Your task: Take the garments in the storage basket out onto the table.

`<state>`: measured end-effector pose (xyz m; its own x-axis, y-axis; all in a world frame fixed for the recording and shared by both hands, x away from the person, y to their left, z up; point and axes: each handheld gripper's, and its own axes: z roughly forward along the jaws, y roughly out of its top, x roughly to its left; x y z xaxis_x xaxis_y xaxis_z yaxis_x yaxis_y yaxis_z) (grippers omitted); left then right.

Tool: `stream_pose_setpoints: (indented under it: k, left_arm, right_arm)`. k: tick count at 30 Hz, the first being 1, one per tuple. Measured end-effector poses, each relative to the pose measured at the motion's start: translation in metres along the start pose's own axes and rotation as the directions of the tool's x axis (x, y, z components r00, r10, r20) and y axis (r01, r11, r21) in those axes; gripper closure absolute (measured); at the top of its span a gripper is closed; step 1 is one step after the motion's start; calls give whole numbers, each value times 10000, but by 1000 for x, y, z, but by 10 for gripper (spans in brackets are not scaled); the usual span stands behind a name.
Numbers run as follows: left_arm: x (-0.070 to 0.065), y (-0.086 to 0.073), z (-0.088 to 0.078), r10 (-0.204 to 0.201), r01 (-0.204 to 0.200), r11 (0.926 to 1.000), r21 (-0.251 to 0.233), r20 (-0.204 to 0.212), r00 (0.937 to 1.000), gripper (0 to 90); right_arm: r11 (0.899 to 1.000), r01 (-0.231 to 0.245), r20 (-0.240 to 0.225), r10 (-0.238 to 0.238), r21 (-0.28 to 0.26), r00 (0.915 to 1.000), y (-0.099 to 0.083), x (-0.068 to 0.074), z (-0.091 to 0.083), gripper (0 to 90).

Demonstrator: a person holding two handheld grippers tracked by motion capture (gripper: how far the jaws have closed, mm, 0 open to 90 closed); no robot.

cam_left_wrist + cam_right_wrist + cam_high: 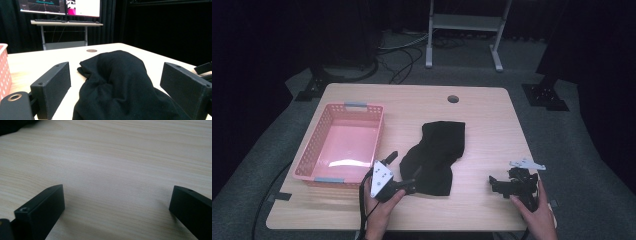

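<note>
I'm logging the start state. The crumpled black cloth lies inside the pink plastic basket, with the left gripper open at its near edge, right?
Not quite: the crumpled black cloth lies on the wooden table, right of the pink plastic basket, as the high view shows. The left gripper is open at its edge.

Your two handheld black two-jaw grippers, bare hands and forearms.
Your left gripper has a white three-cornered top plate with dark dots and a black cable trailing down; its jaws are matte black rectangular blocks with small screw holes, plus a brass-ringed hole on the body. Your right gripper is black with a grey three-cornered plate and the same blocky black jaws.
</note>
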<state>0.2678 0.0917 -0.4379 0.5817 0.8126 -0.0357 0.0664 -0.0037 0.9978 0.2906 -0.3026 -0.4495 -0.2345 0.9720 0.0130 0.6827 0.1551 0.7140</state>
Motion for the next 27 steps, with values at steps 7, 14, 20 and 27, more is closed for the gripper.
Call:
stream_pose_setpoints:
  k: [7, 14, 20, 27]
  left_arm:
    - [1, -5, 1, -63, 63, 9999, 117, -5, 10000, 88]
    - [2, -7, -2, -57, 57, 9998, -185, -15, 10000, 88]
    - [-1, -10, -7, 282, -284, 9970, -720, -31, 9996, 88]
    - [-3, -10, -7, 492, -497, 9959, -751, -80, 9988, 87]
  right_arm:
    - [10000, 0, 0, 0, -1, 10000, 0, 0, 0, 0]
    - [10000, 2, -1, -2, -3, 10000, 0, 0, 0, 0]
    - [10000, -2, -1, 2, -1, 10000, 0, 0, 0, 0]
    - [10000, -1, 1, 1, -1, 10000, 0, 0, 0, 0]
